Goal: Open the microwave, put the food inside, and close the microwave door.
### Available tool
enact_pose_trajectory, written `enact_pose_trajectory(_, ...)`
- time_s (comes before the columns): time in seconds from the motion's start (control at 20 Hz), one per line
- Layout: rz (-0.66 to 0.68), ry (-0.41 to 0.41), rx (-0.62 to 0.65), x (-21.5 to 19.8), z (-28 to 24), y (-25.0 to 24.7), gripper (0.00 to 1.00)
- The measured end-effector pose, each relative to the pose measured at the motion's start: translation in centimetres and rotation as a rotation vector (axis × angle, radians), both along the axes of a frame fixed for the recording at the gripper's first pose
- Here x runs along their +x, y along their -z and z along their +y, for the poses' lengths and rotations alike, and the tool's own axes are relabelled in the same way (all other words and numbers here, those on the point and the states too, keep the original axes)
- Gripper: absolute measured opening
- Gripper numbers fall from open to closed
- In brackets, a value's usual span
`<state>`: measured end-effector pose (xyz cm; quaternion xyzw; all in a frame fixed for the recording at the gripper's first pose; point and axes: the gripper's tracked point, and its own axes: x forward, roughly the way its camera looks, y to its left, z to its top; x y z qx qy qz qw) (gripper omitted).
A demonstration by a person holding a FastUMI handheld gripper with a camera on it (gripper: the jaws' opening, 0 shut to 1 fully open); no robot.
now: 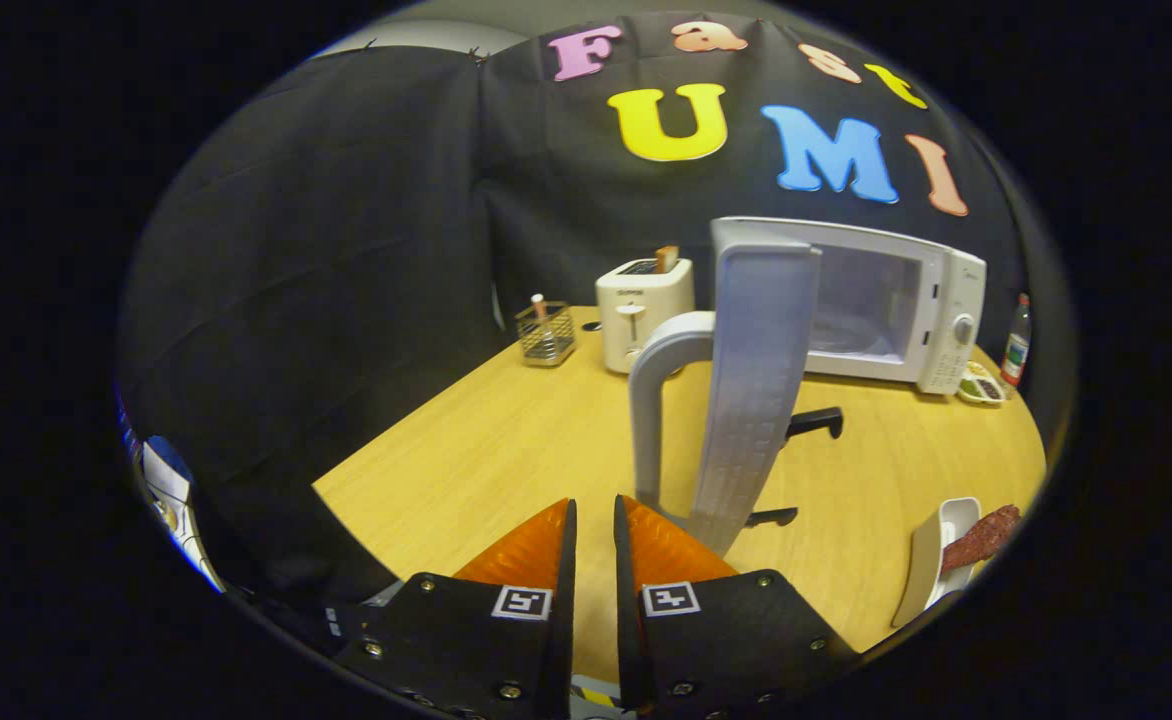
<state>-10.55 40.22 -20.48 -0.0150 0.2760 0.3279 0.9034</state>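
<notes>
1. Two fingers of the gripper (594,520) sit nearly together, a narrow gap between them, clamping nothing.
2. Just ahead stands the microwave door (756,390), swung open, its handle (651,400) nearest the fingertips.
3. Beyond it is the microwave (896,310).
4. Right of the fingers, food (981,538) lies on a white plate (931,560).

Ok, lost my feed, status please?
Tool nearly shut, holding nothing. Microwave door swung open just ahead. Food on its dish, on the table, off to the right.
</notes>
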Motion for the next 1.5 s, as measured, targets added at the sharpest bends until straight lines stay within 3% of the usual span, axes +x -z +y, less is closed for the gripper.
enact_pose_trajectory(0.1,0.021,-0.094,0.038,-2.0,0.8,-0.6,0.19)
enact_pose_trajectory(0.15,0.015,-0.128,0.056,-2.8,1.0,-1.2,0.25)
enact_pose_trajectory(0.3,-0.045,-0.185,0.088,-3.7,-0.4,-4.0,0.92)
enact_pose_trajectory(0.5,-0.148,-0.130,0.103,-1.8,-4.8,-7.7,0.94)
enact_pose_trajectory(0.9,-0.206,0.125,0.104,5.2,-17.5,-10.5,0.94)
enact_pose_trajectory(1.25,-0.182,0.385,0.080,7.9,-29.7,-8.3,0.94)
enact_pose_trajectory(1.5,-0.113,0.510,0.069,8.0,-34.9,-4.9,0.94)
